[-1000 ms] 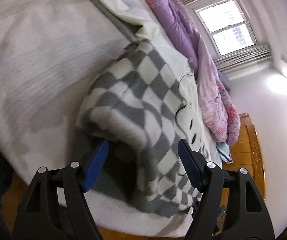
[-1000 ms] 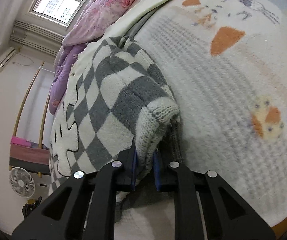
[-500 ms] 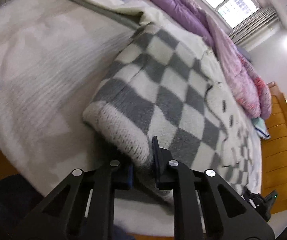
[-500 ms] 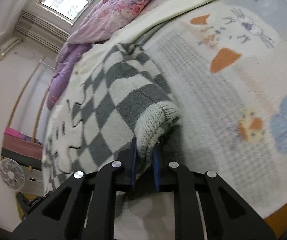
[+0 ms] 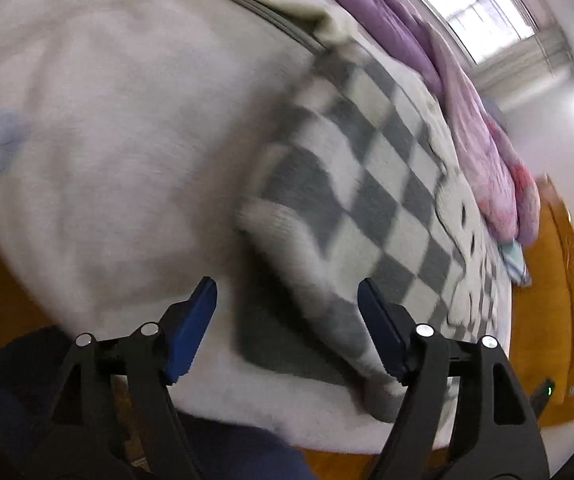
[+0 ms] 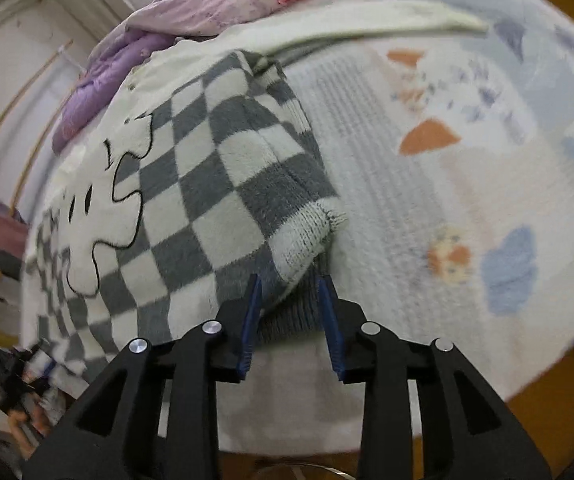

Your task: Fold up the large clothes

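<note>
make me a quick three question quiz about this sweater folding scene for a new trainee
1. True or false: the left gripper is clamped on the sweater.
2. What borders the sweater on its far side? A) a purple quilt B) a laptop C) a basket
3. Fill in: the sweater's pattern is grey and white ____.

Key:
1. False. Its jaws are wide apart with nothing pinched.
2. A
3. Checks. The right gripper is also open, its fingers either side of the sweater's ribbed cuff.
</note>
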{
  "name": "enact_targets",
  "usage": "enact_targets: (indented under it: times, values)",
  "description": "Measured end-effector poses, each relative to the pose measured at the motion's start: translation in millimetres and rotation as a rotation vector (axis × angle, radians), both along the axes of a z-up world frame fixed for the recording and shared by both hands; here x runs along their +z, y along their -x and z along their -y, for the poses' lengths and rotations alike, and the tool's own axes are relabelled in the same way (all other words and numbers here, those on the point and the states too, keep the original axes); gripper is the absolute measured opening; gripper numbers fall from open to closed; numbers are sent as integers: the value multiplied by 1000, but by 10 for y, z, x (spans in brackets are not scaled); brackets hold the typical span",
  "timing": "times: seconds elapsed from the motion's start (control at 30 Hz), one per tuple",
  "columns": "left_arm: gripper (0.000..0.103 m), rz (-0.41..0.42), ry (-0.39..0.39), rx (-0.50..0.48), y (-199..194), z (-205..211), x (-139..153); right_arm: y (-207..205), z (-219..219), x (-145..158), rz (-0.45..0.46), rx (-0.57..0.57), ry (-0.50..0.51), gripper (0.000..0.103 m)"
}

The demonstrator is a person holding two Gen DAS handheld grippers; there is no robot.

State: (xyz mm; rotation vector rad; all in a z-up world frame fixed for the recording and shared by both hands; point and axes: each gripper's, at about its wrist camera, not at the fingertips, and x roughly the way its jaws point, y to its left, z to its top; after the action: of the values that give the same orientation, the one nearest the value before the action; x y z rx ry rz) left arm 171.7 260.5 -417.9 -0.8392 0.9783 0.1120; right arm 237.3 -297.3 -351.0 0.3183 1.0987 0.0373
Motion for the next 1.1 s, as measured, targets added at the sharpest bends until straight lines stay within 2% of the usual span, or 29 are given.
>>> enact_targets:
  times: [0.03,0.1,0.17,0.2,0.3,0.4,0.47,0.53,0.57,0.6,0.67,0.7,0.73,0.8,0.9,1.0,1.1]
  values:
    - [74,-3,38,14,25,-68,-43,-16,-93,91,32,17,29,29]
    - [74,-24,93,42,16,-126,-150,-104,-327,237,100,78,24,27]
    - [74,-33,102,50,-13,-147,-208,-320,-686,336,158,170,-16,21]
    - [74,-28,92,42,-47,-114,-220,-423,-822,335,165,197,-23,15]
    - [74,-27,78,-3,-132,13,-236,-875,-1344,253,152,280,-53,7]
    - [74,-29,87,-18,-159,71,-281,-1223,-1699,229,148,326,-22,6]
    - [73,-30,81,-30,-183,108,-311,-1549,-1922,205,123,332,-40,5]
    - [64,-18,72,-51,-214,162,-315,-1826,-2079,174,97,338,-16,5]
    - [53,-19,73,-67,-233,195,-334,-1911,-2161,164,93,344,1,5]
    - [52,-17,66,-71,-235,208,-351,-2034,-2244,130,71,357,21,5]
    - [45,-18,37,-105,-264,239,-351,-2213,-2353,58,35,367,20,5]
    - [38,-13,29,-125,-278,245,-338,-2265,-2388,11,6,381,17,5]
    - [35,-8,40,-133,-289,256,-336,-2342,-2436,-84,-42,385,14,5]
    - [31,2,60,-132,-287,233,-326,-2430,-2459,-233,-84,379,14,4]
    - [28,18,67,-135,-314,266,-292,-2522,-2400,-424,-88,359,-24,0]
    - [26,23,56,-137,-317,290,-240,-2498,-2347,-367,-105,350,-58,0]
    - [26,39,67,-139,-306,293,-178,-2250,-2325,-219,-134,386,-56,1]
